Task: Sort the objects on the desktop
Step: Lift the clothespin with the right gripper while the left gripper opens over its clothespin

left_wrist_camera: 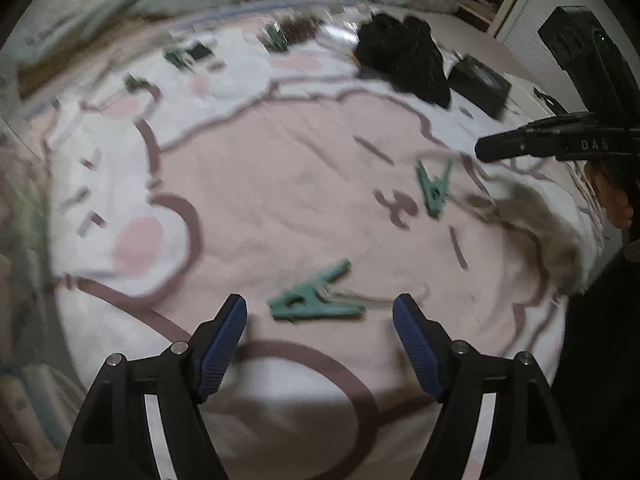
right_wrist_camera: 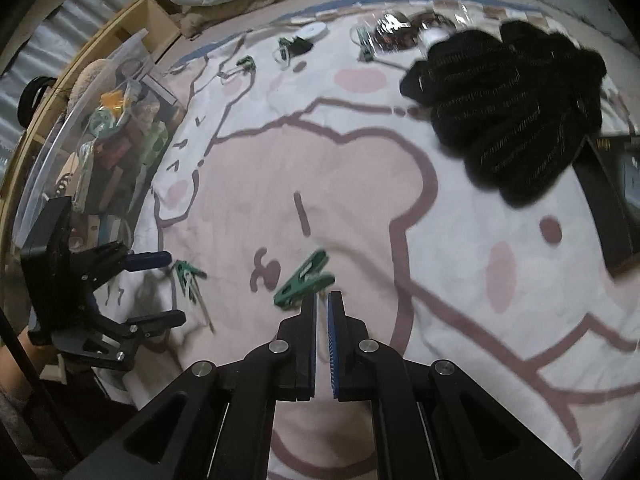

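My left gripper (left_wrist_camera: 320,300) points down at a pink cartoon-print blanket (left_wrist_camera: 280,184) and stands open. A green clothespin (left_wrist_camera: 304,302) lies flat between its blue pads (left_wrist_camera: 222,344), touching neither. In the right wrist view the same gripper (right_wrist_camera: 174,287) shows at the left with that clothespin (right_wrist_camera: 188,276) between its fingers. My right gripper (right_wrist_camera: 322,300) is shut with nothing between its pads. A second green clothespin (right_wrist_camera: 304,280) lies just ahead and left of its tips. That clothespin (left_wrist_camera: 434,188) sits below the right gripper (left_wrist_camera: 484,148) in the left wrist view.
Several more green clips (right_wrist_camera: 246,62) lie at the blanket's far edge. A black knitted cloth (right_wrist_camera: 508,112) and a black box (right_wrist_camera: 612,200) are at the far right. A clear plastic bin (right_wrist_camera: 100,140) full of small items stands off the left edge. A grey furry piece (left_wrist_camera: 552,240) lies right.
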Demonstrator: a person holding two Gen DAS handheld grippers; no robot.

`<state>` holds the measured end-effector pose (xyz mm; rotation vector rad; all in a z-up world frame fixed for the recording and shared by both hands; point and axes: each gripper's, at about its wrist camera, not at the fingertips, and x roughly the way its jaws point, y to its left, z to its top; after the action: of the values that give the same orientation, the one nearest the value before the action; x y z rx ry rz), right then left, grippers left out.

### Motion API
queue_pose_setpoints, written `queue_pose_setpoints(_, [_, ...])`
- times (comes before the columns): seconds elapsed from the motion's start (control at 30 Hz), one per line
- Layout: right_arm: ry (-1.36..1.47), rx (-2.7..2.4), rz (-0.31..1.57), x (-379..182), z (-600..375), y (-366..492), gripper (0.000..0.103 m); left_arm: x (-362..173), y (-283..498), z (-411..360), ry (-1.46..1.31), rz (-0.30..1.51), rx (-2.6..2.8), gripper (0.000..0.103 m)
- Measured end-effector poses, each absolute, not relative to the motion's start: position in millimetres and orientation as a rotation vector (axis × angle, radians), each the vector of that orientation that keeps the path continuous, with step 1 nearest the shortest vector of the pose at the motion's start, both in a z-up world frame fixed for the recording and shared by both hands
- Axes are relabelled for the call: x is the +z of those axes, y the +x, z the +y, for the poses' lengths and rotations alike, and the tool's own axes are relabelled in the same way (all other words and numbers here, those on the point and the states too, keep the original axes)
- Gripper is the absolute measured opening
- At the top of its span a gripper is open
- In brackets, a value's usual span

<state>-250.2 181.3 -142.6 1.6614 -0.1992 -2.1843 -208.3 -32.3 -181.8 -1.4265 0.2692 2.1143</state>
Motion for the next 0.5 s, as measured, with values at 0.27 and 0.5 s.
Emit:
queue_pose_setpoints(0.27, [1.499,-2.219,0.012,-138.5,166.7,-257.7,0.067,-187.0,-228.0,-42.4,-1.546,0.045,2.129,0.076])
queue_pose_setpoints(0.5, [1.473,-2.193,0.158,-142.1,150.7,-248.3,0.067,-198.4,-233.8,-44.8,-1.63,-0.08,2.104,0.076])
